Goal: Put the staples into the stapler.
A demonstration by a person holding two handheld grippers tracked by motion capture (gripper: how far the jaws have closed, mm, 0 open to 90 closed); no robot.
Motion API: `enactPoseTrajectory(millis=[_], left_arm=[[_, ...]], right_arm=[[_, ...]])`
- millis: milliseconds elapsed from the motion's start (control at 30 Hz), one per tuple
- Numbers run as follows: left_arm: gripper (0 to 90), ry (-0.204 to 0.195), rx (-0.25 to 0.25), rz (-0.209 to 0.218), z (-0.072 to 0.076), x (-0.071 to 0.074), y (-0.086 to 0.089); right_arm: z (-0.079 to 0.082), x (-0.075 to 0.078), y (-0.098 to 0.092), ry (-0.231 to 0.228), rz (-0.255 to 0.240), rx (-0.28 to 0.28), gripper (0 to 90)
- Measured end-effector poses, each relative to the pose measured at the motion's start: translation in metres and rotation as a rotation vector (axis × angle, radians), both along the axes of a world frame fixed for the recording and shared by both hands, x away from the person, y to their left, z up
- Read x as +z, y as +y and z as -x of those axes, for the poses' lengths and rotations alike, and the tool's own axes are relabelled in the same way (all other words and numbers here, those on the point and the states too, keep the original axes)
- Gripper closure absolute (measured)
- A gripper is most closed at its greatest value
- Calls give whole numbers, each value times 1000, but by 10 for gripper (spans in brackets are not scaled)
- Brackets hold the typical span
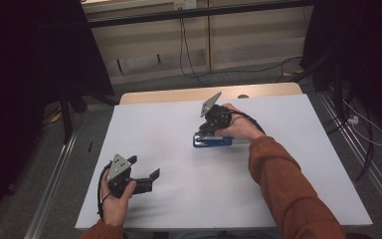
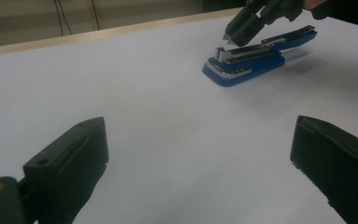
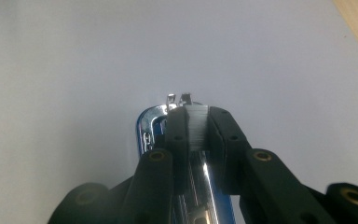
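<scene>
Pinching a strip of staples point(image 3: 197, 125) between its pads, the right claw point(image 1: 210, 130) tilts down over one blue stapler point(image 1: 212, 141) lying open mid-desk point(image 1: 179, 209); the hand point(image 1: 238, 127) arches above it. Spread wide, the left claw point(image 1: 146, 174) rests near the front edge, well apart

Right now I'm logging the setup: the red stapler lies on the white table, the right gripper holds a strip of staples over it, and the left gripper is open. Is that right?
Not quite: the stapler is blue, as the left gripper view shows. The rest stands: it lies on the white table, the right gripper holds a strip of staples over it, and the left gripper is open.
</scene>
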State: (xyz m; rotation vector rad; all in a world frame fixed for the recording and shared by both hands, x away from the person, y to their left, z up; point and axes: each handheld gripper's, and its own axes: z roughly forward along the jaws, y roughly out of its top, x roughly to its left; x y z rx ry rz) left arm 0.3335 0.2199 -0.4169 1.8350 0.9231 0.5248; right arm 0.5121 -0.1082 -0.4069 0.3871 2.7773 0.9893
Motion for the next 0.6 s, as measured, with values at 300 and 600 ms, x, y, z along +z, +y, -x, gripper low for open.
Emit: enactPoseTrajectory(millis=[300,600], left_arm=[[44,-1,-2,0,0,0,0],[44,-2,-3,1,0,0,1]], right_arm=[[-2,1,-1,21,-22,40,793],[-5,3,1,33,-13,77,793]])
